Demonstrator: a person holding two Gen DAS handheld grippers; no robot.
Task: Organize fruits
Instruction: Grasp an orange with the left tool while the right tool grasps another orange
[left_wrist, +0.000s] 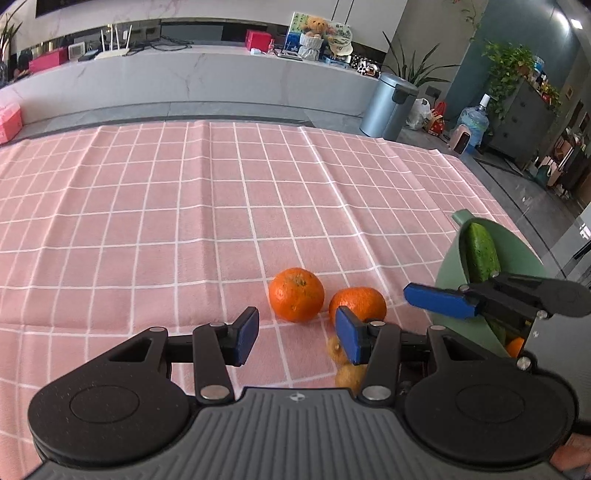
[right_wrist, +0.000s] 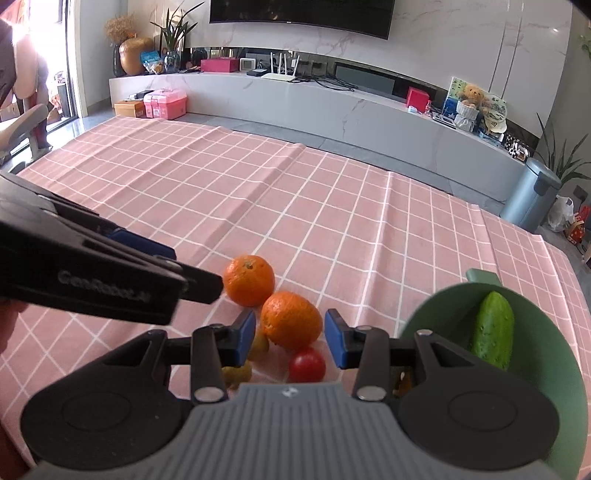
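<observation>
1. Your right tool (right_wrist: 290, 341) is sitting nearest the lens, its blue pads standing a moderate gap apart and gripping nothing. The nearer orange (right_wrist: 291, 319) is lying just beyond the tips, framed between them; neither pad is touching it as far as the right wrist view shows.
2. Your left tool (left_wrist: 295, 334) is hanging part open and empty over the pink checked worktop (left_wrist: 147, 221); the farther orange (left_wrist: 296, 294) is lying just ahead of its gap.
3. Step in hand, as a judgement: you are approaching a pick, with most of the sorting still to do. The two oranges are touching each other; a small tomato (right_wrist: 306, 365) and some yellowish fruit (right_wrist: 238, 373) are lying under the right tool.
4. The green bowl (right_wrist: 546, 369) is standing to the right, holding a cucumber (right_wrist: 493, 334); something orange is also showing inside it in the left wrist view.
5. Next move is calling for the right pads to straddle the nearer orange without nudging its neighbour.
6. Writing: "GenRobot.AI" is reading off the left tool's side; other labels are too small.
</observation>
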